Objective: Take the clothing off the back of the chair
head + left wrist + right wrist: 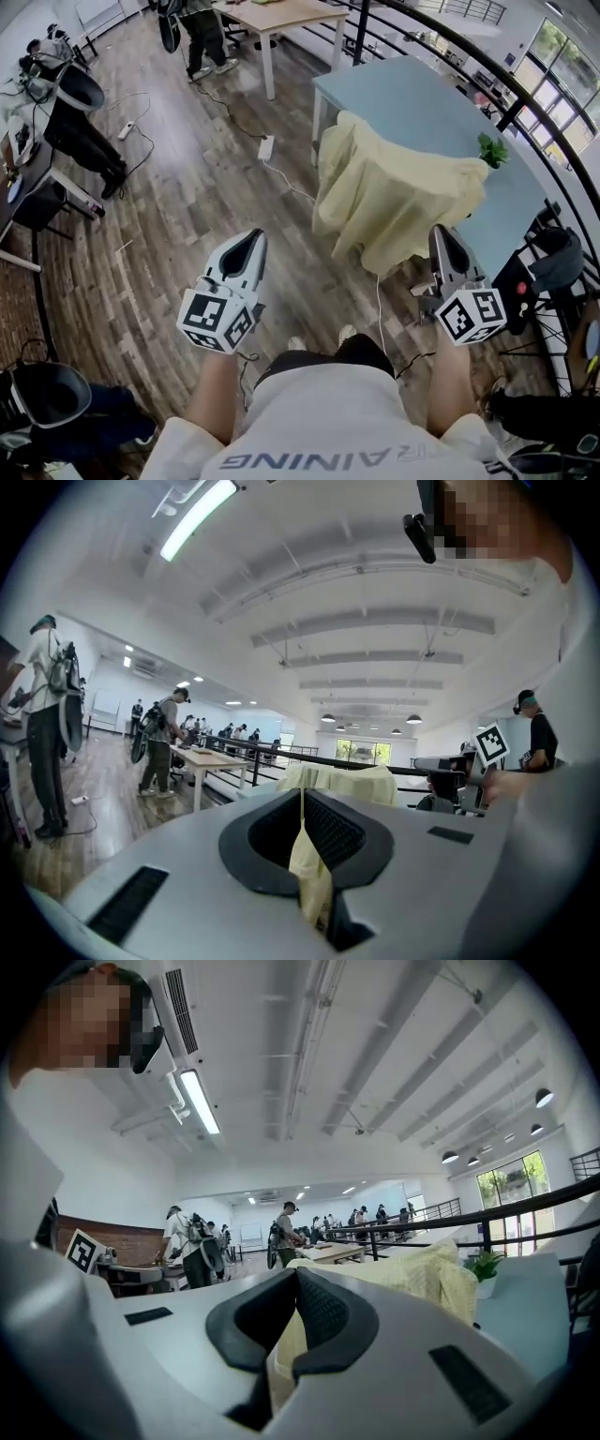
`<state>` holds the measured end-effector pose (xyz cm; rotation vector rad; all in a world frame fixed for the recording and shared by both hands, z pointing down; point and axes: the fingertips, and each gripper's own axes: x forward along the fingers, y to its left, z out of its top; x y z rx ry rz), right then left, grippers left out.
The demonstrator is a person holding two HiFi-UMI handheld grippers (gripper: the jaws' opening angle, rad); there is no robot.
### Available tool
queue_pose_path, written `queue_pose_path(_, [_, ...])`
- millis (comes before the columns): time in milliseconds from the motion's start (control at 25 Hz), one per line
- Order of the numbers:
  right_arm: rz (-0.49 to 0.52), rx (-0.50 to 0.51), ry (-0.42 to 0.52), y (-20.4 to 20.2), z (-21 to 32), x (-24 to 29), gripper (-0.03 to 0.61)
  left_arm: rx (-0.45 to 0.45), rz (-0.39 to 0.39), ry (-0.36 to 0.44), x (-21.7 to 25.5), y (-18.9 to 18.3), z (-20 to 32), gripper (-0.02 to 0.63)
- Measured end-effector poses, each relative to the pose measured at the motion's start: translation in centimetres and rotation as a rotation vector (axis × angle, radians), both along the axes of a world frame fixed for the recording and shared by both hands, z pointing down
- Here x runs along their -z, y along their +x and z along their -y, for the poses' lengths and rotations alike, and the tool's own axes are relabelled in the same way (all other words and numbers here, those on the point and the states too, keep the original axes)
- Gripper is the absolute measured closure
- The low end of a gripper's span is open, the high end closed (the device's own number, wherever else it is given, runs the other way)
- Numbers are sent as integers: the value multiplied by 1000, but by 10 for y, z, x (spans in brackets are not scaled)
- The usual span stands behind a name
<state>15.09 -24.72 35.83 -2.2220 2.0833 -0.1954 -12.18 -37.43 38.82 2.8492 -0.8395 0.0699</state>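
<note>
Opening comes first: left gripper and right gripper are closed, empty; then we pinch the clothing high.

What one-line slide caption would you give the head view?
Left gripper and right gripper, both shut, face a draped yellow garment beside a pale blue table.

The clothing is a pale yellow cloth, soft and matt, and the right gripper view shows a fine woven grain on it. The floor is of wood planks with a slight shine. The desk has a smooth light blue top. The left claw and the right claw have matt grey-white plastic shells. Their pads are dark and ribbed. The railing looks like black metal.
</note>
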Motion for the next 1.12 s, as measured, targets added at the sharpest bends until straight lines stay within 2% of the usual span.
queue_pose_path(240, [13,-114,26,55,-4,3,557,-103,1,-11,0,62,23,572])
queue_pose_path(560, [28,-217,73,155,-3,10,557,-145,7,3,13,148,62,572])
queue_pose_path(680, [22,-221,80,189,8,14,557,-135,-3,2,19,178,84,572])
queue_pose_path(920, [-15,-198,69,245,26,12,555,-128,12,-73,5,222,119,572])
queue_pose_path(1120, [-24,-95,-16,268,47,-3,540,-241,117,-84,-2,246,157,571])
